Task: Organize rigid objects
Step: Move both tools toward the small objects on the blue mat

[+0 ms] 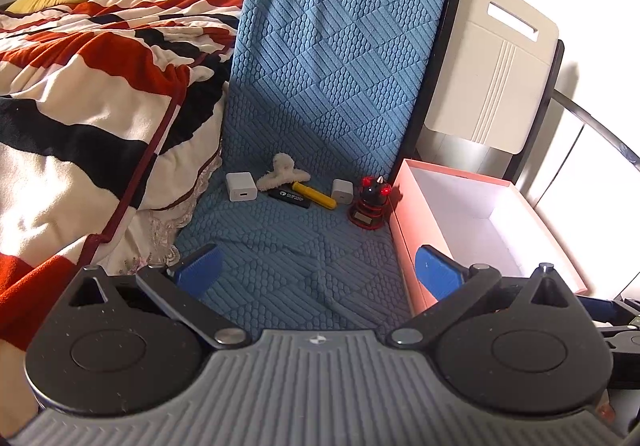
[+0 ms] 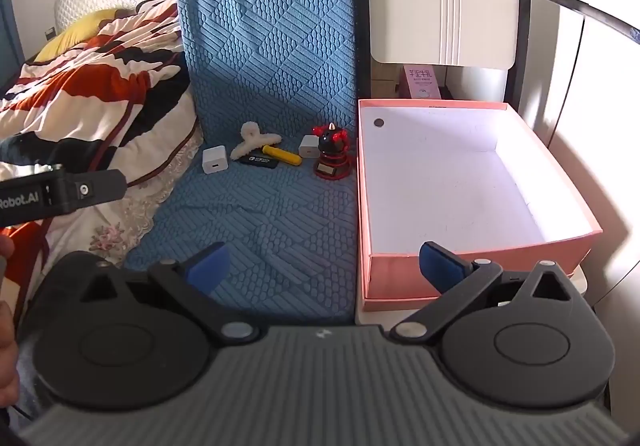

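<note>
On the blue textured seat cover (image 1: 288,246) lie a white charger cube (image 1: 241,186), a fluffy cream hair claw (image 1: 282,171), a black flat stick (image 1: 290,199), a yellow cylinder (image 1: 313,195), a second white cube (image 1: 342,191) and a red-and-black figurine (image 1: 370,200). The same row shows in the right wrist view: cube (image 2: 215,160), hair claw (image 2: 255,143), yellow cylinder (image 2: 282,154), figurine (image 2: 332,156). An open pink box (image 2: 472,274) with a white inside stands to the right, empty. My left gripper (image 1: 316,272) and right gripper (image 2: 324,264) are both open and empty, well short of the objects.
A striped red, black and cream blanket (image 1: 88,94) is heaped on the left. A cream folding board (image 1: 488,62) leans behind the box. A small pink carton (image 2: 420,80) stands behind the box. The left gripper's body (image 2: 60,192) shows at the right view's left edge.
</note>
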A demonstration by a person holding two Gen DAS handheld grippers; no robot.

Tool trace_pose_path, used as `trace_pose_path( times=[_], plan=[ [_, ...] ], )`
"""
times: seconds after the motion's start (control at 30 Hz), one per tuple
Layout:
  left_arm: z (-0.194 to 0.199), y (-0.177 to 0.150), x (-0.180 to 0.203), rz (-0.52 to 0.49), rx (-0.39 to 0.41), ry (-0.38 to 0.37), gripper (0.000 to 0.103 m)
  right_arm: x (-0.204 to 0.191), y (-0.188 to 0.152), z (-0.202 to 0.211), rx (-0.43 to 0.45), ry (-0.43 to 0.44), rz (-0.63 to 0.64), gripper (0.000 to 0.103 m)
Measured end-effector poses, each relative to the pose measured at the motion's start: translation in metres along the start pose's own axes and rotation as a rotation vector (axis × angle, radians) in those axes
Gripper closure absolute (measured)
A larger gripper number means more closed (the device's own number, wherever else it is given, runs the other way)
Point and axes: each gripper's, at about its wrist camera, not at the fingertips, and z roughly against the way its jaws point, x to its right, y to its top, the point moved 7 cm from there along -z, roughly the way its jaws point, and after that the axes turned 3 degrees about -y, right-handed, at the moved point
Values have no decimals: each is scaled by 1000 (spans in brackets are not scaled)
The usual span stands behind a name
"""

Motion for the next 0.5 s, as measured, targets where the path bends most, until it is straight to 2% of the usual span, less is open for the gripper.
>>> trace_pose_path(
  times=[0.5],
  plan=[
    [-4, 0, 4, 2, -6, -8, 0, 2, 2, -5, -13, 0, -4, 0]
  ],
)
